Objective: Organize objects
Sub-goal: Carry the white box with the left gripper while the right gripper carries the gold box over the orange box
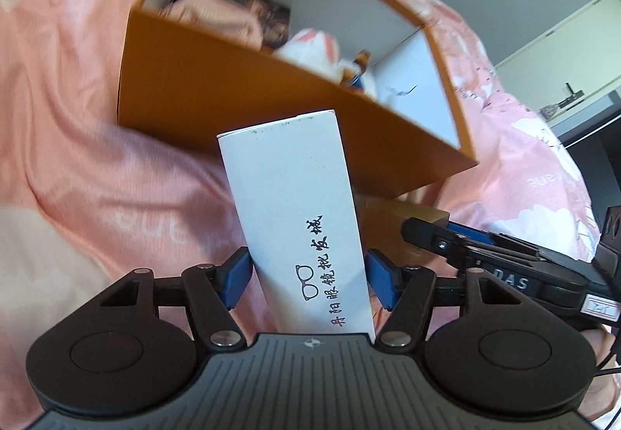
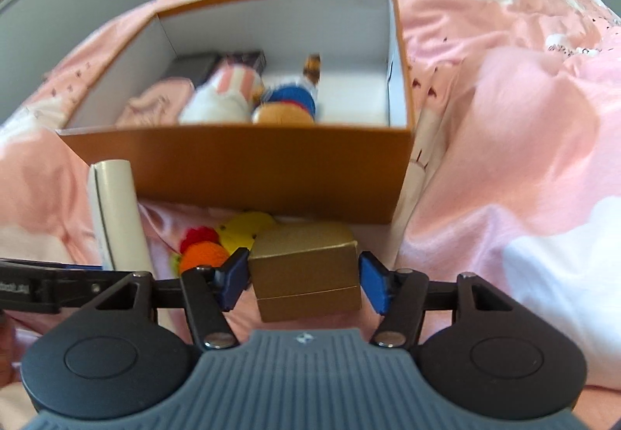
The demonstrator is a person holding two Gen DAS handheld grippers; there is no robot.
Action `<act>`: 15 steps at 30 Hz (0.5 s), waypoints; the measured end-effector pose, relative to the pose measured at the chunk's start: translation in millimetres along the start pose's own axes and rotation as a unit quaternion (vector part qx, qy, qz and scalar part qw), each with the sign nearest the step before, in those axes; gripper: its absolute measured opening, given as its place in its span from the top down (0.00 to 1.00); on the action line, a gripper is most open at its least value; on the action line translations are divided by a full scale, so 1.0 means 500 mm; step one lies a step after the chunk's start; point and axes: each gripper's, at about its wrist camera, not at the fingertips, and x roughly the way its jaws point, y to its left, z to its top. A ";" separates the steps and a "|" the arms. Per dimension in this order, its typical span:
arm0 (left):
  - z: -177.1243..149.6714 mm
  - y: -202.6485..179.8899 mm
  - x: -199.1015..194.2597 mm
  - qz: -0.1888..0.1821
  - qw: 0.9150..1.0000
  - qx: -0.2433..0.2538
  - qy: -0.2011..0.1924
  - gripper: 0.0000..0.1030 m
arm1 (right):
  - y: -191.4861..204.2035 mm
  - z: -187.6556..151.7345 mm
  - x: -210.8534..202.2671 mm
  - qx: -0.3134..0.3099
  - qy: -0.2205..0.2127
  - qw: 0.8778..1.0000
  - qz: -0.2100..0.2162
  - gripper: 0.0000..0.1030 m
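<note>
My left gripper [image 1: 308, 276] is shut on a long white glasses box [image 1: 295, 205] with black Chinese print, held upright in front of the orange storage box [image 1: 233, 96]. The white box also shows in the right wrist view [image 2: 116, 212]. My right gripper [image 2: 304, 280] is shut on a small gold box [image 2: 304, 274], held just in front of the orange storage box [image 2: 240, 166]. That box holds a white plush [image 2: 223, 96], a blue and orange crochet toy [image 2: 287, 106], a pink cloth [image 2: 159, 104] and dark packets [image 2: 244, 59].
A pink patterned bedsheet [image 2: 504, 100] covers the bed. Crocheted red, orange and yellow pieces [image 2: 221, 240] lie on the sheet before the orange box. The right gripper shows in the left wrist view [image 1: 485, 251]. A white cabinet [image 1: 562, 42] stands far right.
</note>
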 end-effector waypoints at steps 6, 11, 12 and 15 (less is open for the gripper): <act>0.020 -0.017 -0.062 -0.013 0.999 0.028 -0.037 0.29 | 0.004 0.022 -0.063 0.004 -0.037 0.999 0.017 0.40; 0.047 -0.051 -0.106 -0.035 0.996 0.052 -0.064 0.29 | 0.001 0.048 -0.116 0.011 -0.066 0.997 0.037 0.40; 0.056 -0.058 -0.113 -0.042 0.995 0.054 -0.067 0.29 | 0.001 0.052 -0.127 0.011 -0.071 0.997 0.038 0.40; 0.081 -0.085 -0.128 -0.057 0.993 0.065 -0.078 0.29 | 0.000 0.073 -0.152 0.004 -0.088 0.995 0.038 0.40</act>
